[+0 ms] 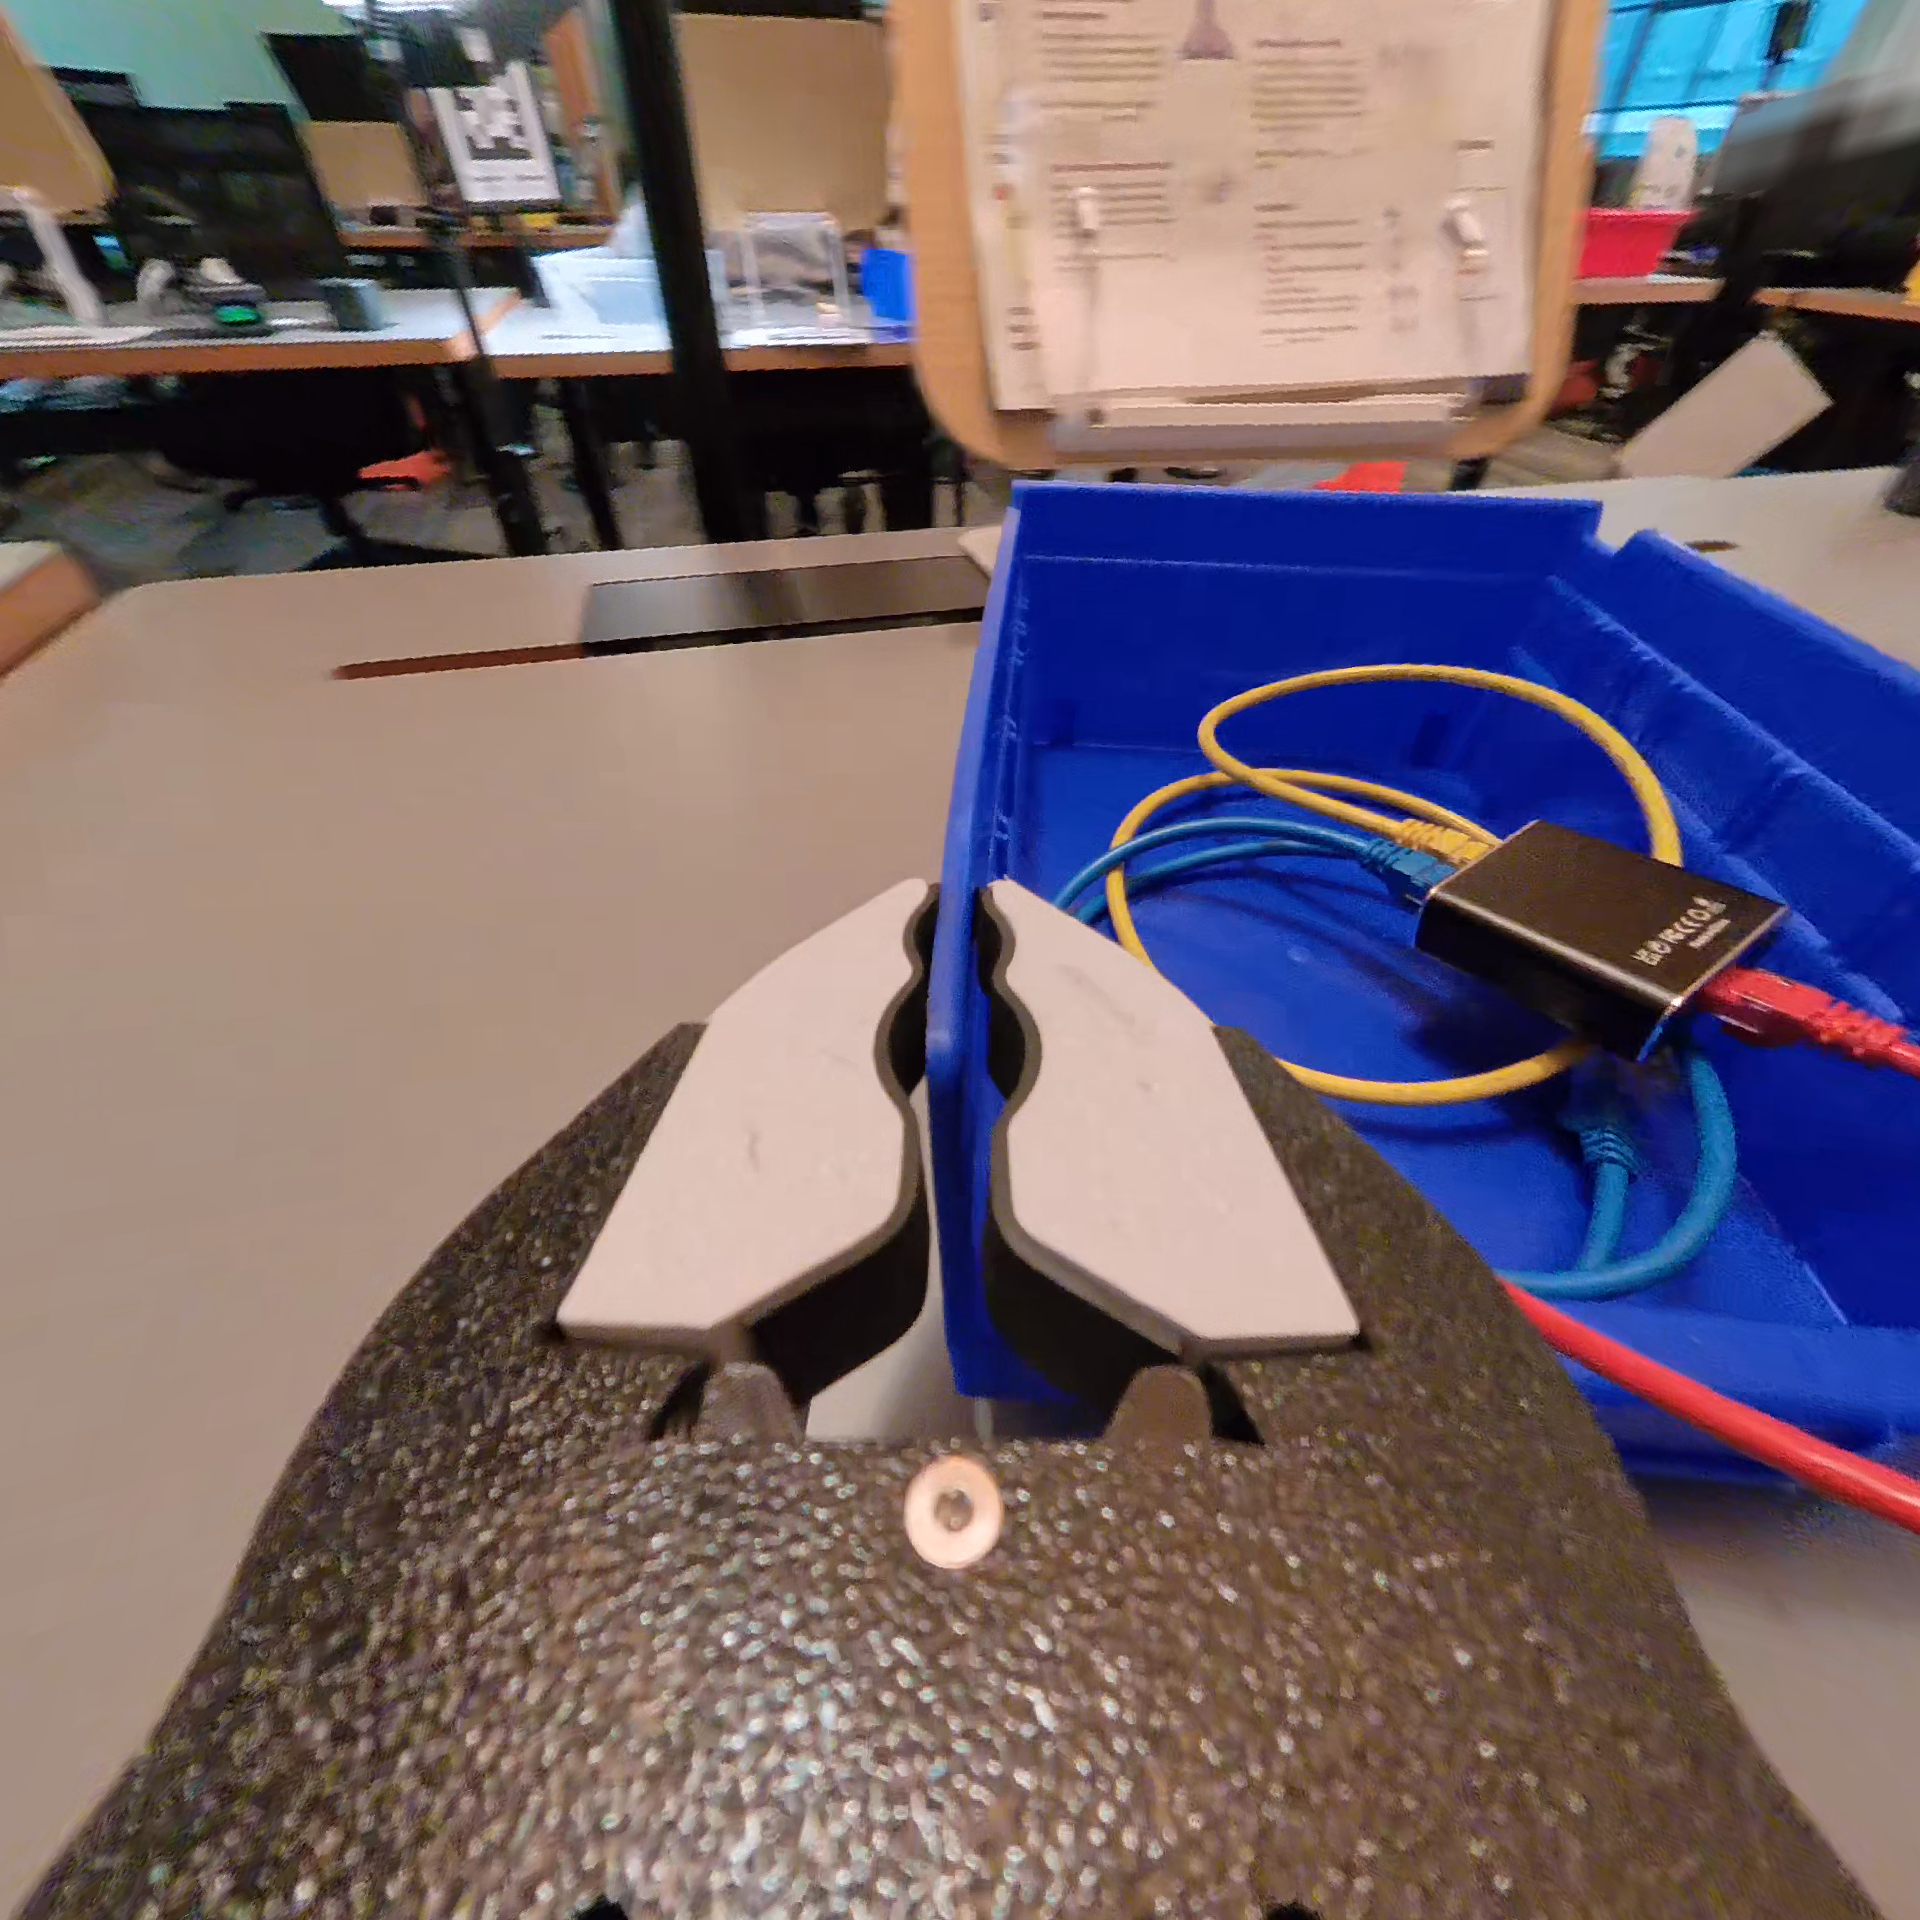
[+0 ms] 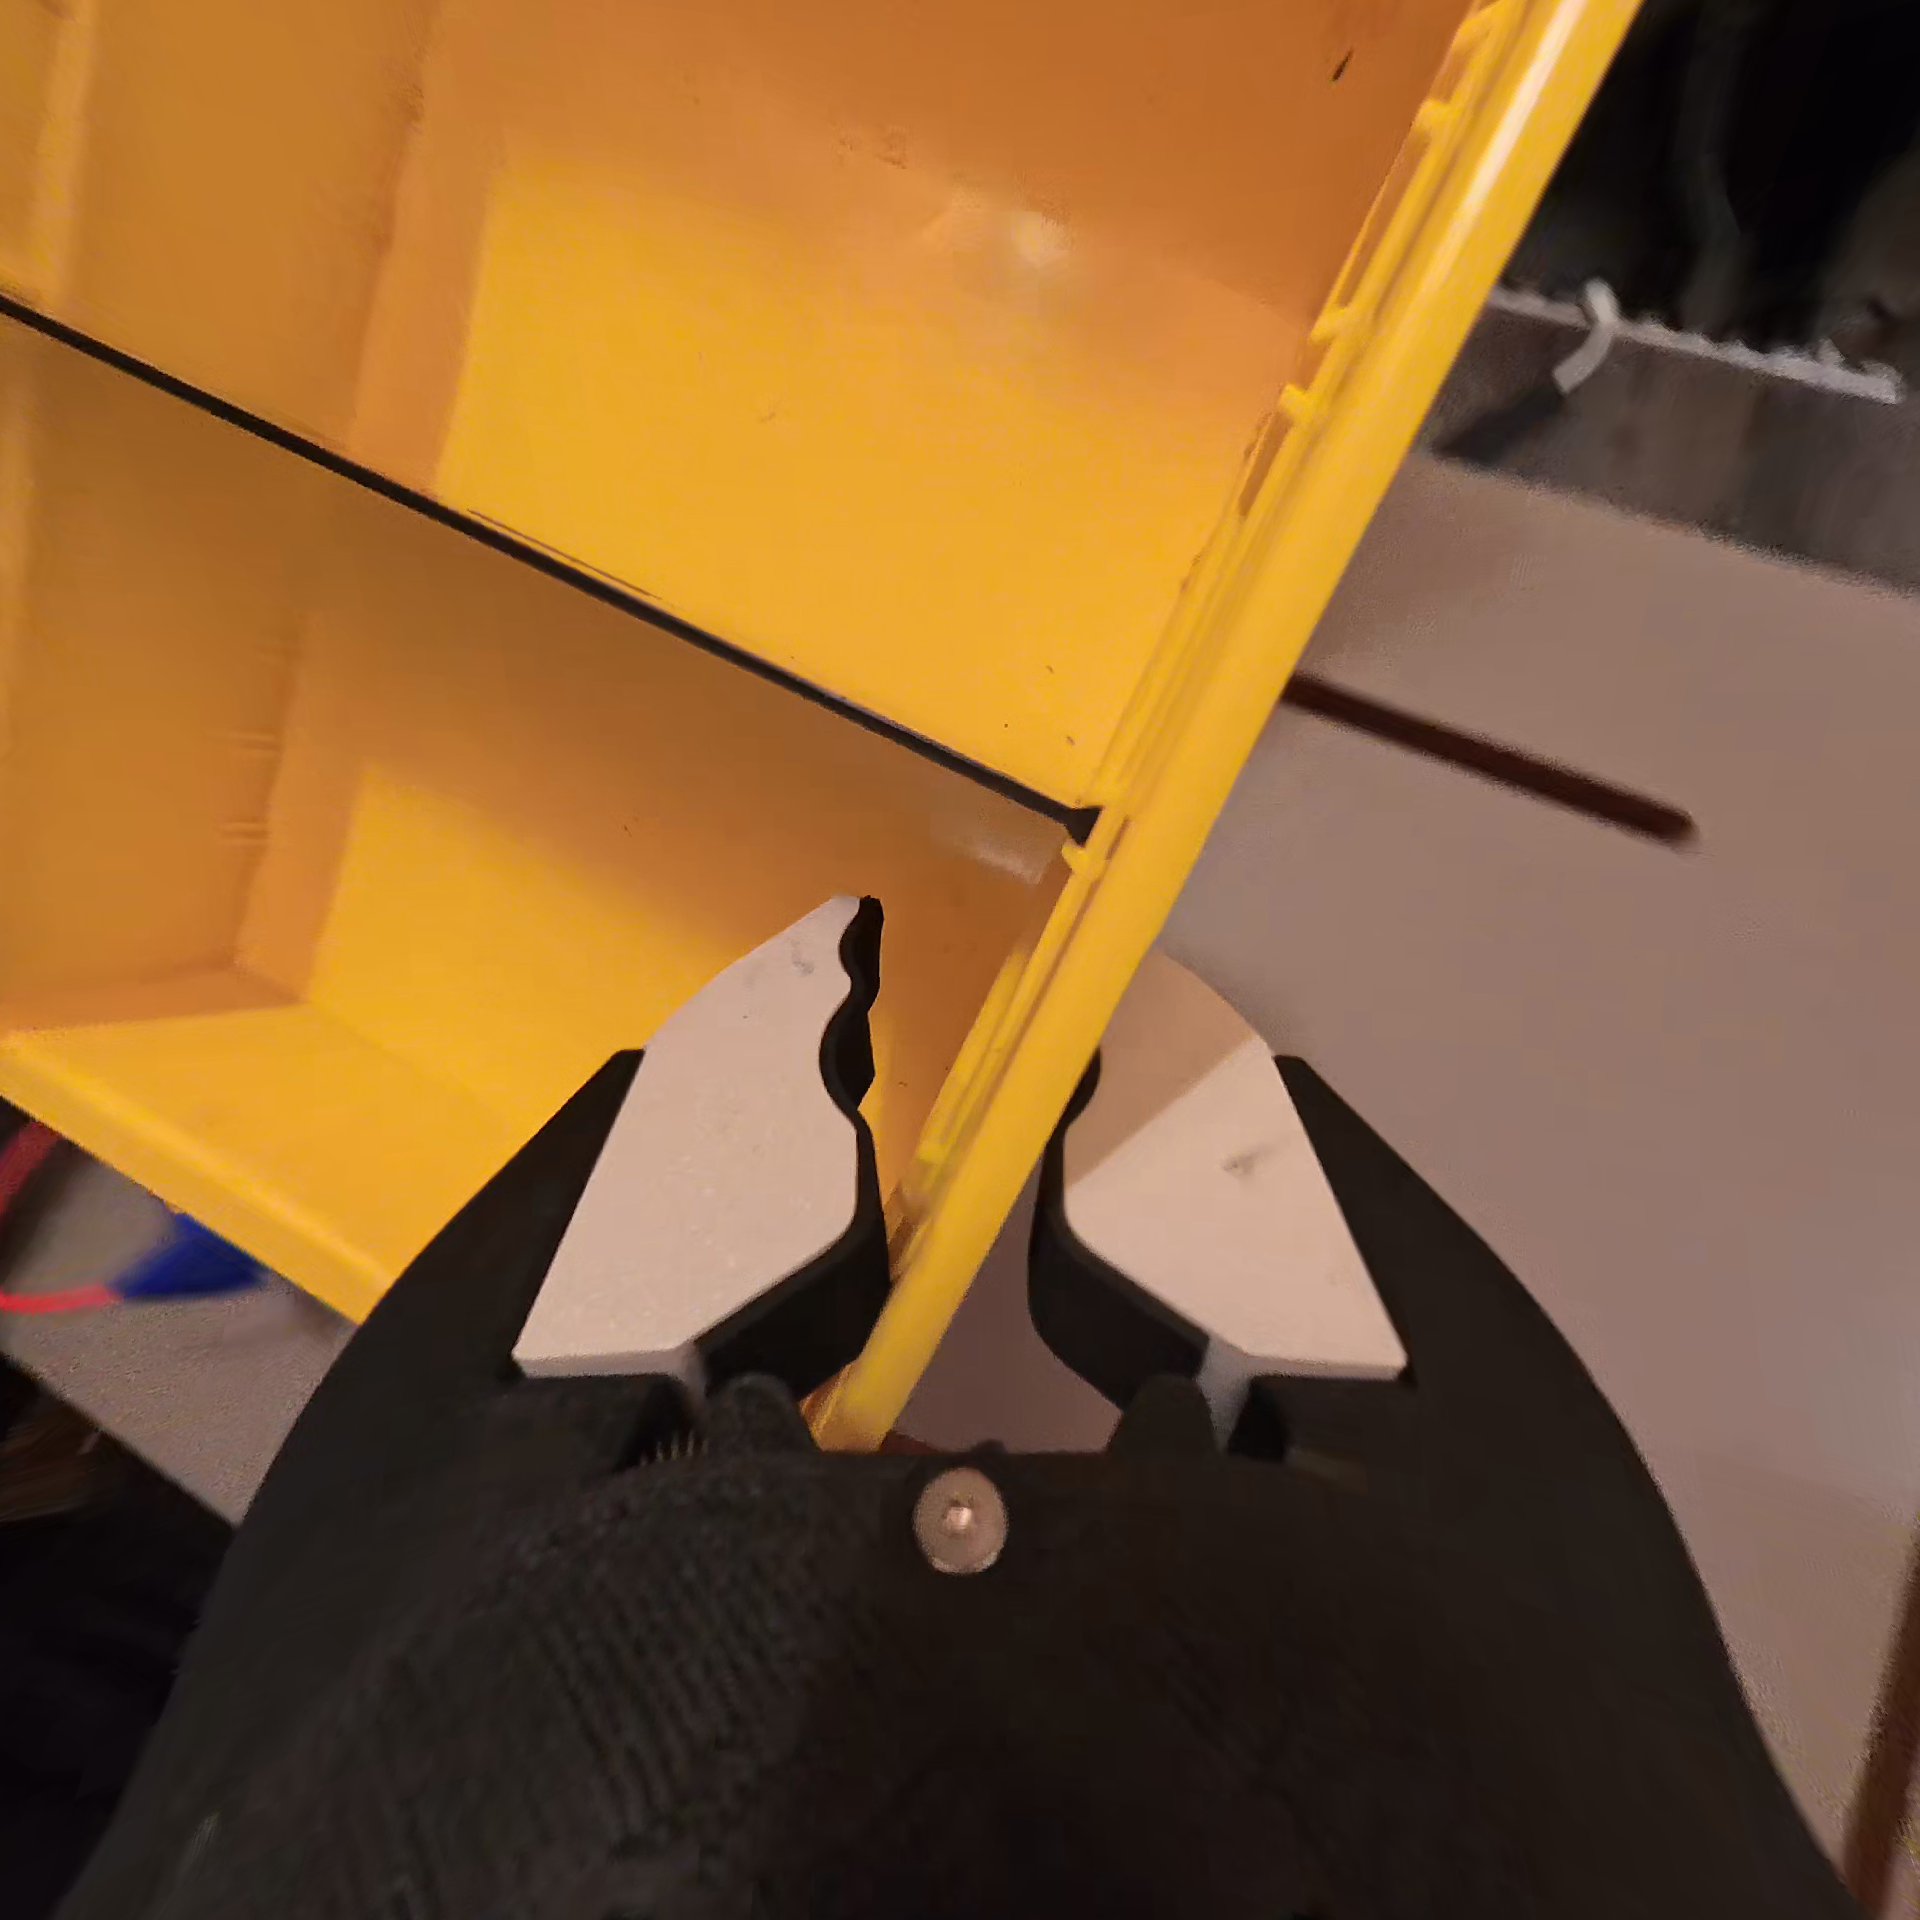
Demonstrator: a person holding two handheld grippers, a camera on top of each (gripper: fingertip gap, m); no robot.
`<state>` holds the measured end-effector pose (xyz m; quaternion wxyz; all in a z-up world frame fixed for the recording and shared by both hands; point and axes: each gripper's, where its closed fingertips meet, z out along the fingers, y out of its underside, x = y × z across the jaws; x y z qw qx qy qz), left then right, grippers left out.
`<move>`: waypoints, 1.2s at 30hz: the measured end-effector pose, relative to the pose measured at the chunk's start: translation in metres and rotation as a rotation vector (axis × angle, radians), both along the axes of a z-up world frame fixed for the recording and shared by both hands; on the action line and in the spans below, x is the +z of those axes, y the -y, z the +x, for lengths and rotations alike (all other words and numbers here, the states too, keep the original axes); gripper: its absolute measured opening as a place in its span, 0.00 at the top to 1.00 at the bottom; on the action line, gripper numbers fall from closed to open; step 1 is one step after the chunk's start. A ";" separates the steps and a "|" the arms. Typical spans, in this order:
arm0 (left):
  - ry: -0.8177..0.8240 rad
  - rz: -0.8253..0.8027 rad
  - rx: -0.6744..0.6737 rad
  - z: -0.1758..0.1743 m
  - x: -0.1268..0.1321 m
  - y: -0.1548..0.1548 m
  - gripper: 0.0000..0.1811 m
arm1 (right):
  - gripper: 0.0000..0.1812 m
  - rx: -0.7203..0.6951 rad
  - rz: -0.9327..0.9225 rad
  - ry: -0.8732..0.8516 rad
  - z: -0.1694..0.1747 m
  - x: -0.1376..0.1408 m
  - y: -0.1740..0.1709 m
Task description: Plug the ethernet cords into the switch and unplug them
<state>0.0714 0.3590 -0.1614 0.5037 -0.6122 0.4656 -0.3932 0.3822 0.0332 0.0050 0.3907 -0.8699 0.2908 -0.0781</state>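
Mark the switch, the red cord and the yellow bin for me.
switch (image 1: 1600, 930): left wrist view, on its black top face.
red cord (image 1: 1704, 1408): left wrist view, on the run crossing the bin's front edge.
yellow bin (image 2: 1174, 831): right wrist view, on its side rim.

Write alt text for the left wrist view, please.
The left gripper is closed on the side wall of a blue bin on a grey table. Inside lies a black switch with yellow, blue and red cords plugged in.
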 end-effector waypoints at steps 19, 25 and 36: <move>0.062 -0.059 0.285 -0.047 0.001 -0.152 0.98 | 0.85 -0.276 -0.303 -0.321 0.055 -0.217 0.220; 0.064 -0.058 0.315 -0.054 0.001 -0.163 0.98 | 0.86 -0.155 -0.323 -0.267 0.079 -0.223 0.223; 0.076 -0.086 0.302 -0.074 0.000 -0.185 0.98 | 0.84 -0.055 -0.406 -0.202 0.119 -0.219 0.238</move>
